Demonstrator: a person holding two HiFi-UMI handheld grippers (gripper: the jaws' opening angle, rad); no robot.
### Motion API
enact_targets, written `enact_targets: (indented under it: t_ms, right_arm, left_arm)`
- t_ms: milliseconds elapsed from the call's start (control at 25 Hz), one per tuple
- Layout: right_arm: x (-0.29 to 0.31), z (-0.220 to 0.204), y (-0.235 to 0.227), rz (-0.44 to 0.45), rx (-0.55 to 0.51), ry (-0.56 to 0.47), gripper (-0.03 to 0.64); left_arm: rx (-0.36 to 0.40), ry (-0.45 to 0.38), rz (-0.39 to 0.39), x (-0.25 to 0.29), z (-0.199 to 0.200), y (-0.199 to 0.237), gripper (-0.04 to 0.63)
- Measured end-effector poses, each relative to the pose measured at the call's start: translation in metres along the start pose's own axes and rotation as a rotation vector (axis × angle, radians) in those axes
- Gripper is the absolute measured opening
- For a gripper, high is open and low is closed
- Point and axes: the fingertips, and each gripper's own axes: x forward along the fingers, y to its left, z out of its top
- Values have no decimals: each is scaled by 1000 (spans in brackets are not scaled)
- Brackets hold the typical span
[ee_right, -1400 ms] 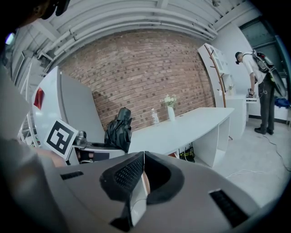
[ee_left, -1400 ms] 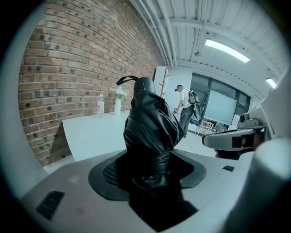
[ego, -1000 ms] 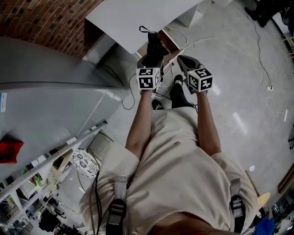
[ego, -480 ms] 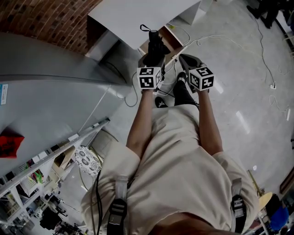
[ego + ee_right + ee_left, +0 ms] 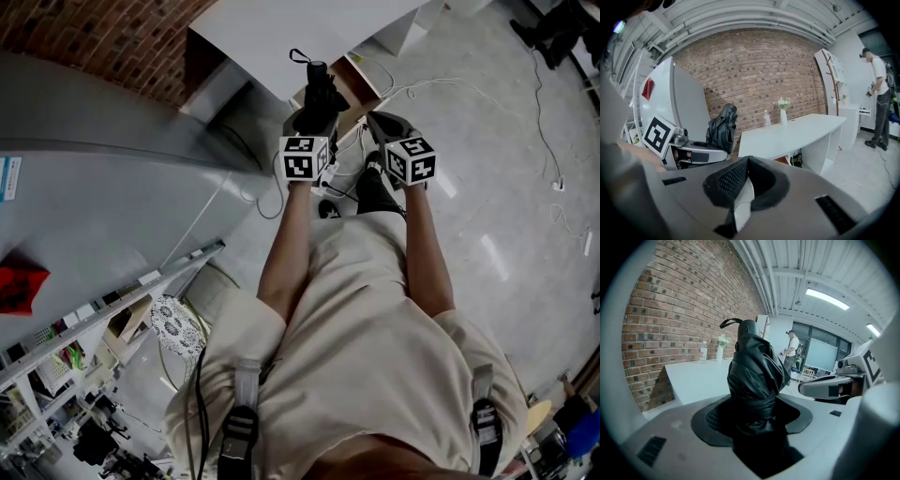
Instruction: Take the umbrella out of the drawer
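A black folded umbrella (image 5: pixel 317 94) with a wrist loop on top stands upright in my left gripper (image 5: pixel 314 117), which is shut on its lower part. It fills the middle of the left gripper view as the umbrella (image 5: pixel 754 376) between the dark pads (image 5: pixel 712 418). The open wooden drawer (image 5: pixel 361 77) lies under the white desk (image 5: pixel 281 37), just beyond the umbrella. My right gripper (image 5: pixel 382 124) hovers beside the left one, its jaws shut with nothing between them. In the right gripper view the right gripper (image 5: pixel 745 164) sees the umbrella (image 5: pixel 723 129) at left.
A brick wall (image 5: pixel 103 37) backs the desk, and a tall grey cabinet (image 5: pixel 94 197) stands at left. White cables (image 5: pixel 534 122) trail over the floor at right. A bottle (image 5: pixel 767 118) and a vase (image 5: pixel 783 112) stand on the desk. A person (image 5: pixel 880 98) stands far right.
Both grippers keep nearly the same pose, the left still holding the umbrella. The head view has shifted slightly, so the desk and floor sit a little differently.
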Motion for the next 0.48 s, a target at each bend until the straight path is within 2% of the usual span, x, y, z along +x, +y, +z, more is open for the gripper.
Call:
enact_targets:
  t_ms: [480]
  right_arm:
    - [9,7,4,34,16,-20,67]
  left_arm:
    - [15,-1,-10,2,2,7,258]
